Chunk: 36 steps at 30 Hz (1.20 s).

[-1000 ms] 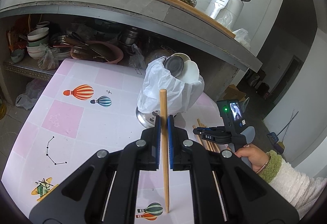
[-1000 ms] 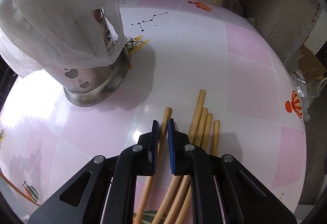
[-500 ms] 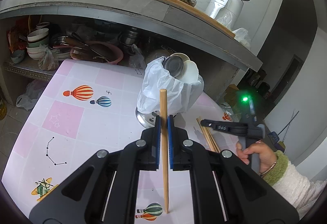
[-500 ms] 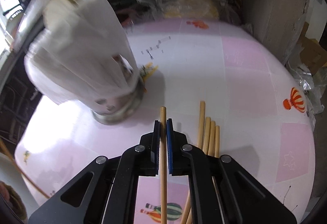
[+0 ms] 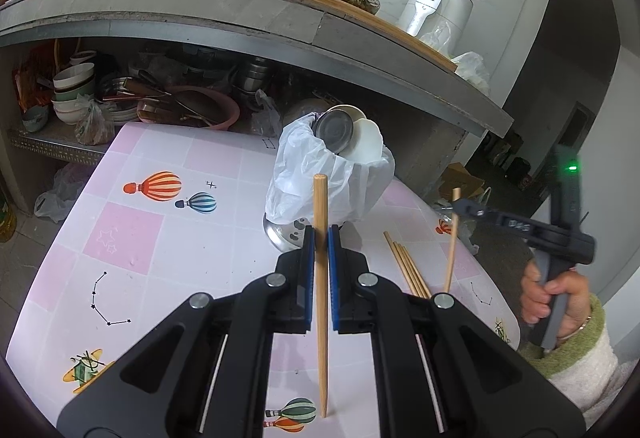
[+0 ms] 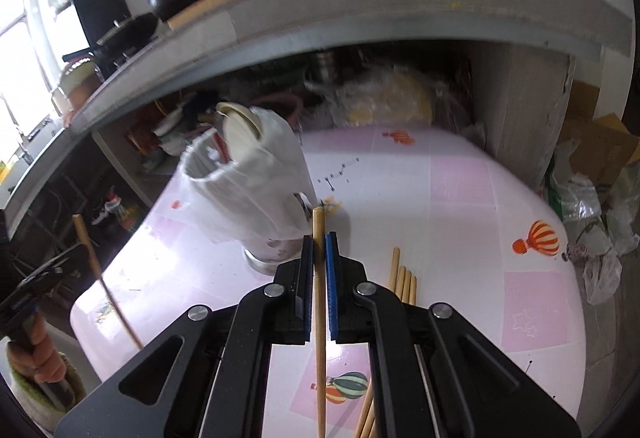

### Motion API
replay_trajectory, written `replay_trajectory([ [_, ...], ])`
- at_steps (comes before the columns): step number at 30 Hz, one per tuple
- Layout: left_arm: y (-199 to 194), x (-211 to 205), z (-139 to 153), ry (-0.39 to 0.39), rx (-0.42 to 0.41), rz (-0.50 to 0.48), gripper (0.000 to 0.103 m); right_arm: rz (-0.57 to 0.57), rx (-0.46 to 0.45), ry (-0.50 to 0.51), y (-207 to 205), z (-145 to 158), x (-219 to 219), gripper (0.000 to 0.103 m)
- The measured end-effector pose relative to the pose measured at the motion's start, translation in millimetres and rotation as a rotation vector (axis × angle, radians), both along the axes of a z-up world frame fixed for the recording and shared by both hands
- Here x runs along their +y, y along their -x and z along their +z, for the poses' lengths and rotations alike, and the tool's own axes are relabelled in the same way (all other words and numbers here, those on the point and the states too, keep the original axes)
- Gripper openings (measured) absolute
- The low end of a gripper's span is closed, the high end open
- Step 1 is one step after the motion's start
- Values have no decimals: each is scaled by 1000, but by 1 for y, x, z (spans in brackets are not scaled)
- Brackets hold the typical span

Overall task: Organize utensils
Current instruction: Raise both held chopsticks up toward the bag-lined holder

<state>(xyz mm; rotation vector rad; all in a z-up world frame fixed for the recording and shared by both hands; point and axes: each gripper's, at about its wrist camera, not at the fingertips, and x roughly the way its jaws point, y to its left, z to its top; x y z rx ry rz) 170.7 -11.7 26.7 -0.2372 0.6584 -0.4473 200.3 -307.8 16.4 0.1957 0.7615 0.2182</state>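
My left gripper (image 5: 321, 234) is shut on a wooden chopstick (image 5: 321, 318), held upright above the pink table (image 5: 132, 230). My right gripper (image 6: 319, 243) is shut on a second chopstick (image 6: 319, 322); in the left wrist view that right gripper (image 5: 456, 204) hangs at the right with its chopstick (image 5: 452, 246) lifted off the table. Several more chopsticks (image 5: 406, 268) lie flat on the table near it. Beyond both grippers stands the metal utensil holder (image 5: 332, 174), wrapped in a white plastic bag, with a metal lid and a white plate leaning in its mouth.
A concrete counter (image 5: 248, 18) with pots, bottles and a white appliance overhangs the table's far side. The shelf below it holds bowls (image 5: 74, 94) and pans. Plastic bags (image 6: 592, 222) and cardboard lie on the floor past the table's right edge.
My right gripper closed on one chopstick from the pile and lifted it up off the table, tilting upward. The left gripper and its chopstick stayed still.
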Motion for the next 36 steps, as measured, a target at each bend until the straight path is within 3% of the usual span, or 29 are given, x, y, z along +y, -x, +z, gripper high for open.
replay_trajectory([
  [15, 4, -3, 32, -17, -75, 8, 6, 15, -140, -27, 34, 44, -3, 6],
  [21, -6, -7, 66, -10, -144, -1, 6, 13, -159, -36, 37, 46, -7, 6],
  [30, -24, -17, 148, -12, -346, 1, 6, 12, -152, -44, 38, 41, -12, 6],
  [36, -53, -34, 180, -14, -411, 2, 6, 7, -151, -59, 37, 40, -17, 6],
])
